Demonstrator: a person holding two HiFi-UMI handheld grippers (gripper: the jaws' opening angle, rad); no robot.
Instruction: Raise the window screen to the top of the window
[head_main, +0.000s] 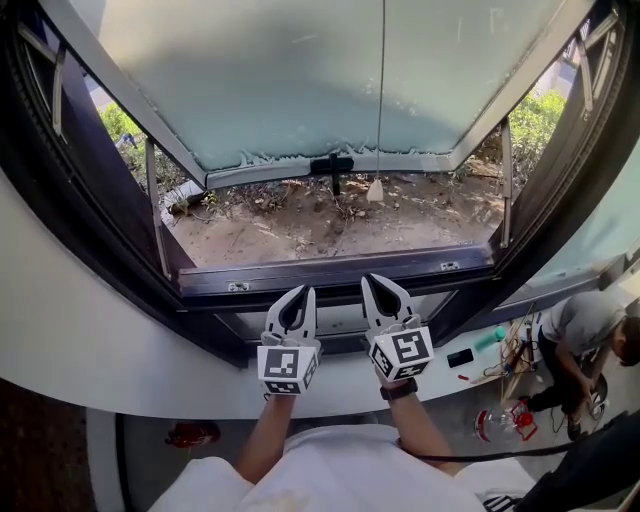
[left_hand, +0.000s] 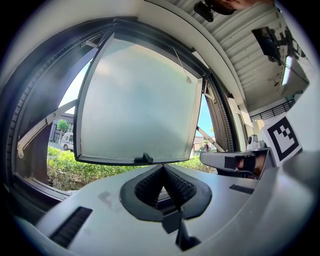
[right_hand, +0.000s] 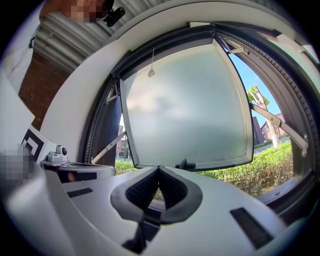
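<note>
Screen position: no mesh can be made out across the window opening, and the ground outside shows clearly through it. The one part that appears to belong to it is a thin cord (head_main: 382, 90) hanging from the top of the frame and ending in a small pull (head_main: 375, 190). The pull hangs free in front of the lower edge of the swung-out sash (head_main: 300, 80). Judged from this, the screen is either already gathered at the top or its bar lies out of sight.

Tool state: the left gripper (head_main: 299, 294) and right gripper (head_main: 386, 284) are both clenched with pads touching and nothing between them. They sit side by side just inside the sill (head_main: 330, 272), pointing level at the opening, well short of the pull.

Procedure, as a judgement:
1. Locate the screen's bar or confirm the pull before reaching.
2. Part the jaws of one gripper only. Close the pads on the pull itself, not on the thin cord, which could slip.
3. Guide the travel steadily, keeping the cord in line with its hang.
4. Keep clear of the sash handle (head_main: 332, 166).
</note>
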